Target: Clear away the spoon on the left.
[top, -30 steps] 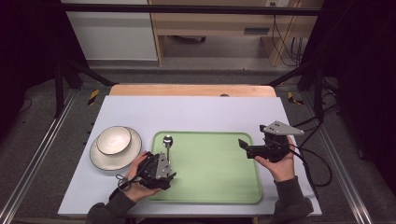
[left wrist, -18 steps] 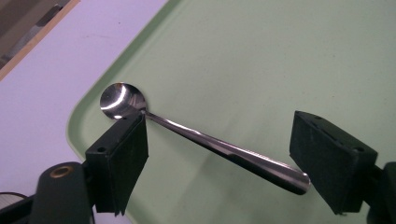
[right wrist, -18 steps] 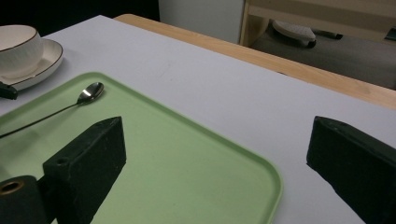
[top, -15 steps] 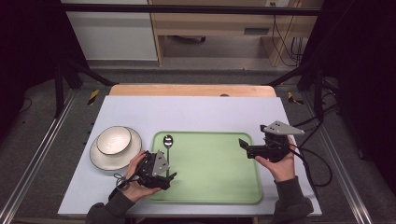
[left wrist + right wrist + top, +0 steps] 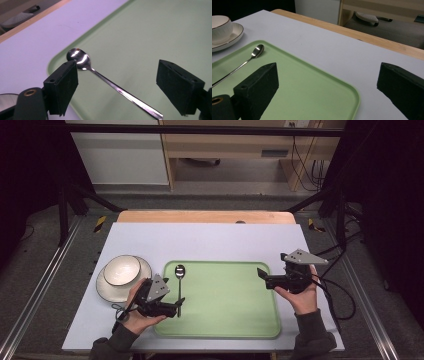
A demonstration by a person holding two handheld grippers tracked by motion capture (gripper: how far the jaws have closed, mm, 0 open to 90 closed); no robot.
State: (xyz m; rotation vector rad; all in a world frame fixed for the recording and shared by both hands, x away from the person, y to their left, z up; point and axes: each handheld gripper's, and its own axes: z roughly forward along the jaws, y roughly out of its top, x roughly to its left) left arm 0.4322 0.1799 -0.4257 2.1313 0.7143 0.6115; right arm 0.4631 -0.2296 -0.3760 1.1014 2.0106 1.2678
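A metal spoon [image 5: 179,287] lies on the left part of the green tray [image 5: 235,320], its bowl toward the far edge. My left gripper [image 5: 176,306] is at the near end of the spoon's handle, low over the tray. In the left gripper view it [image 5: 117,62] is open, and the spoon [image 5: 110,82] lies on the tray [image 5: 150,30] between the wide jaws, untouched. My right gripper [image 5: 263,277] hovers at the tray's right side, pointing left. It [image 5: 328,66] is open and empty, with the spoon [image 5: 249,58] farther off.
A white bowl [image 5: 122,269] sits on a white plate [image 5: 107,290] left of the tray, close to my left hand. The pale table [image 5: 210,242] stretches beyond the tray to a wooden strip [image 5: 205,216] at its far edge. Cables trail off at the right.
My left gripper has drawn back slightly toward the near left. The spoon stays flat on the tray. The right gripper has not moved.
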